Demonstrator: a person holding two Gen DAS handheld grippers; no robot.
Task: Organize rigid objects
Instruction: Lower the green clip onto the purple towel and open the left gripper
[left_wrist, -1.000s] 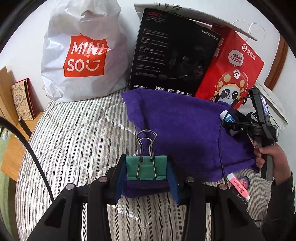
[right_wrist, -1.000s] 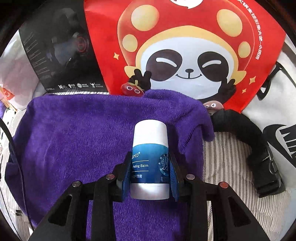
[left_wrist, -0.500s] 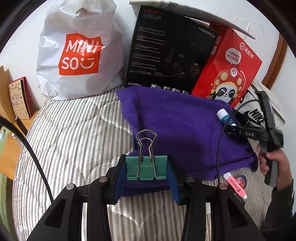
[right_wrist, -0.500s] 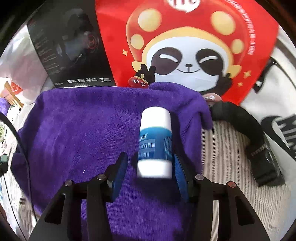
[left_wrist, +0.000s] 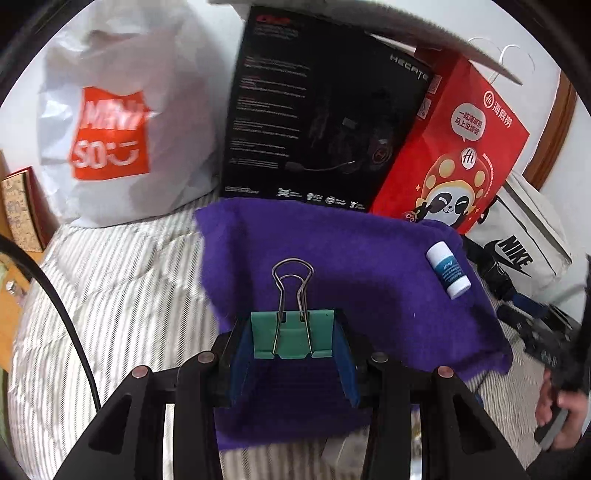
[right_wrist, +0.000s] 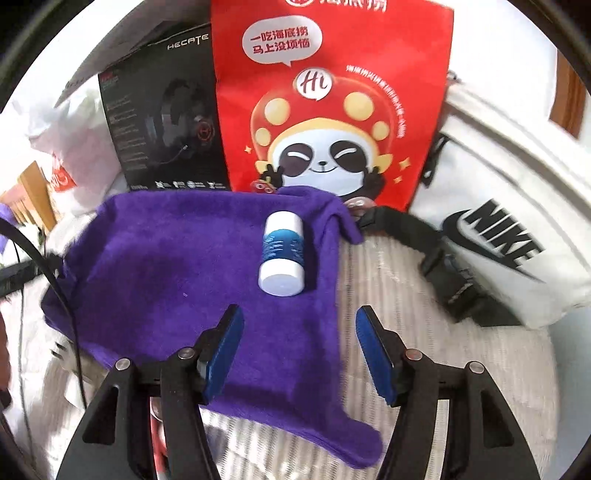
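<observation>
My left gripper (left_wrist: 291, 341) is shut on a green binder clip (left_wrist: 291, 334) with silver wire handles, held over the near edge of a purple towel (left_wrist: 351, 266). A white and blue balm tube (right_wrist: 282, 253) lies on the towel (right_wrist: 177, 266) near its far right corner; it also shows in the left wrist view (left_wrist: 448, 273). My right gripper (right_wrist: 299, 343) is open and empty, drawn back a short way from the tube.
Behind the towel stand a white Miniso bag (left_wrist: 114, 136), a black headset box (left_wrist: 317, 122) and a red panda bag (right_wrist: 328, 107). A white Nike bag (right_wrist: 517, 236) and a black strap (right_wrist: 436, 266) lie to the right on the striped bedding (left_wrist: 122, 288).
My right gripper opened, let go of the balm tube onto the towel, and pulled back. My left gripper moved forward over the towel, still holding the binder clip.
</observation>
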